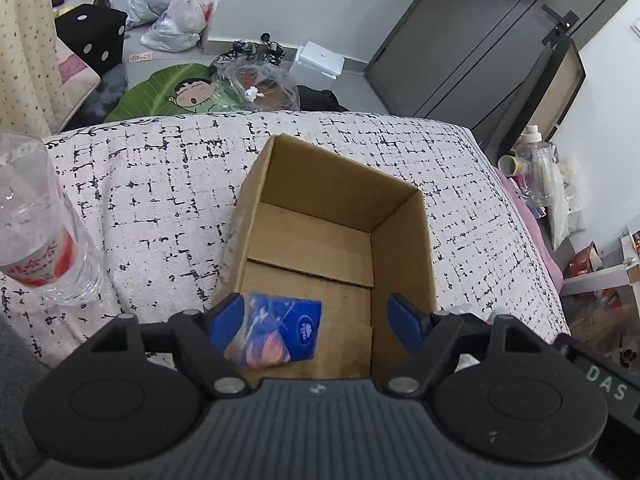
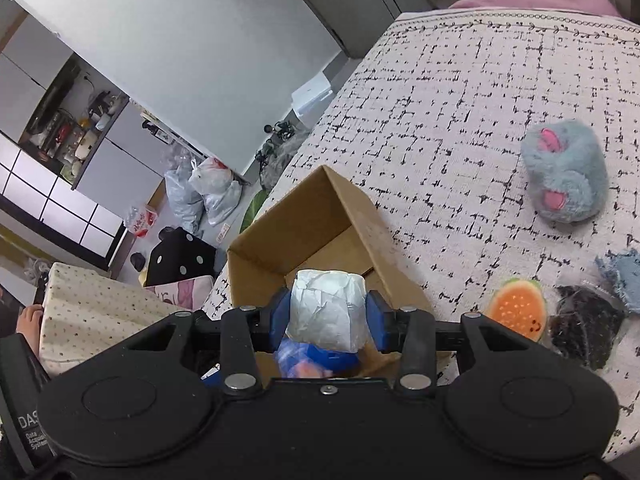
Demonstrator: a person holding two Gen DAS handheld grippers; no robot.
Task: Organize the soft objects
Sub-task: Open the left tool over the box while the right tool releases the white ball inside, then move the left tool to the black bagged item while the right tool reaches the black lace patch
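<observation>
Soft objects are what we are sorting into the cardboard box [image 1: 340, 216], which sits open-topped on the bed [image 1: 160, 184] with its patterned white cover. Our right claw [image 2: 327, 316] is clenched on a white crumpled packet [image 2: 326, 310], pinched between both blue pads, and it hangs right above the near end of the box. Directly beneath it we see the blue tissue pack [image 1: 274, 330] already lying on the box floor, at the near left corner. Our left claw [image 1: 316, 320] is released, its jaws spread wide with nothing between them; the left pad sits just beside the tissue pack, and whether it touches we cannot tell.

The relation that matters: the box opening lies straight below and ahead of the right claw, its long axis running away from us, so we judge a drop or a short forward reach would land the packet inside.

Still out on the bed, to the right of the box, are a grey plush toy [image 2: 566, 172], a melon-slice plush [image 2: 518, 312], a dark bundle [image 2: 584, 328] and a denim scrap [image 2: 622, 276], all nearer the right claw
</observation>
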